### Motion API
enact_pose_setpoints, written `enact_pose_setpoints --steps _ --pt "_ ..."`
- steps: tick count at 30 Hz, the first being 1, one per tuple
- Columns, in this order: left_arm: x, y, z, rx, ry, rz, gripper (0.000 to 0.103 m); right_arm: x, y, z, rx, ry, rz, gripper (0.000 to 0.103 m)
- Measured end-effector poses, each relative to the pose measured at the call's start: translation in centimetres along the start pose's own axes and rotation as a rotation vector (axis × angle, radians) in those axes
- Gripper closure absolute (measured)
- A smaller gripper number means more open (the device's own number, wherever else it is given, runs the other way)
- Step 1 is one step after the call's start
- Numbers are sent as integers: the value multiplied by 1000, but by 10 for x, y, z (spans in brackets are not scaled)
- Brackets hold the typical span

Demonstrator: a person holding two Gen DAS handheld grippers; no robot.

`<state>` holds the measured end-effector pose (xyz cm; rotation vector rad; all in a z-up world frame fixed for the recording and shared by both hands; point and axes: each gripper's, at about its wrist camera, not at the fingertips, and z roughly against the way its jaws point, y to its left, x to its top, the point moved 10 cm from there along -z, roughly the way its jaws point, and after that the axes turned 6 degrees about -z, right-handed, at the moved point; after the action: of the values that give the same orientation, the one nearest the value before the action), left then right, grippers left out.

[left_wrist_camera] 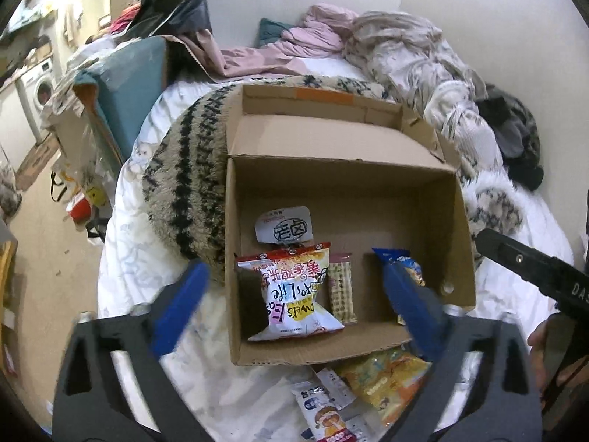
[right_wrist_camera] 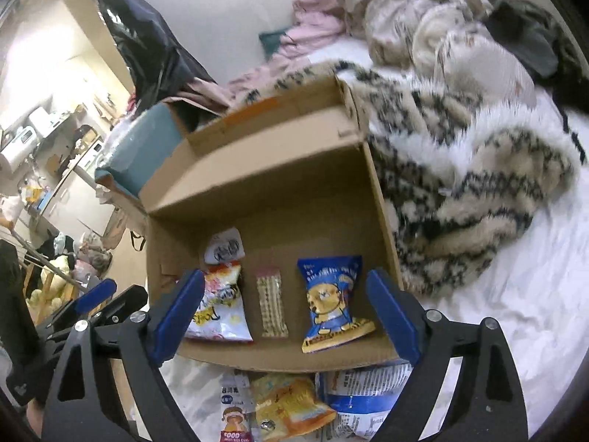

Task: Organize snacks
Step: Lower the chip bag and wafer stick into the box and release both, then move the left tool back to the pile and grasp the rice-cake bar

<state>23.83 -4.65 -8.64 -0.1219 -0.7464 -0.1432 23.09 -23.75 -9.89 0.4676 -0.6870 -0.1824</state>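
Snacks sit partly inside the cardboard box (right_wrist_camera: 379, 199) and partly on the white bedsheet (right_wrist_camera: 515, 294) just outside its near wall. I take the box as my landmark; it rests open-topped on the bed with its flaps folded outward.

Inside the box, along the near wall, I see three packets lying in a row: a white-and-red chip bag (left_wrist_camera: 294, 291) toward the left wall, a slim cracker pack (right_wrist_camera: 271, 304) in the middle, and a blue bear-print bag (right_wrist_camera: 331, 302) toward the right wall. A small white pouch (left_wrist_camera: 284, 224) lies farther in, just beyond the chip bag.

Outside the near wall, a yellow snack bag (right_wrist_camera: 291, 405), a white sachet with a cartoon figure (right_wrist_camera: 233, 412) and a blue-and-white bag (right_wrist_camera: 368, 394) lie on the sheet.

My left gripper (left_wrist_camera: 294, 305) hovers over the box's near-left part, jaws wide apart, nothing pressed between the blue pads; the chip bag lies below the gap. My right gripper (right_wrist_camera: 291, 313) hangs over the near wall, jaws likewise spread and holding nothing.

A patterned fleece blanket (right_wrist_camera: 478, 169) is bunched against the box's right side and behind it.
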Motion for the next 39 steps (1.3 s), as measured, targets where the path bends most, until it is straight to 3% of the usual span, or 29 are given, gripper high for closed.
enact_pose_setpoints --steps 10,16,18,21,23,29,35,39 --pt "-14 3 38 71 -54 -36 0 3 12 37 -43 -105 13 11" --pt "-32 4 53 59 -40 -19 0 -10 31 55 -16 -108 74 11" --pt "-35 8 60 94 -47 -9 0 -19 30 60 -23 -103 72 11" --pt "-42 14 67 82 -39 41 0 -33 24 66 -45 -90 57 11" --pt "-50 13 68 20 -19 70 0 -41 19 69 -48 -77 42 11" --pt "-59 0 79 27 -36 6 0 -59 4 81 -65 -55 5 11" --pt "-89 0 63 10 78 54 0 -75 -21 99 -88 -61 -14 11" --pt "-102 0 57 27 114 51 0 -82 -39 101 -99 -35 -35 11"
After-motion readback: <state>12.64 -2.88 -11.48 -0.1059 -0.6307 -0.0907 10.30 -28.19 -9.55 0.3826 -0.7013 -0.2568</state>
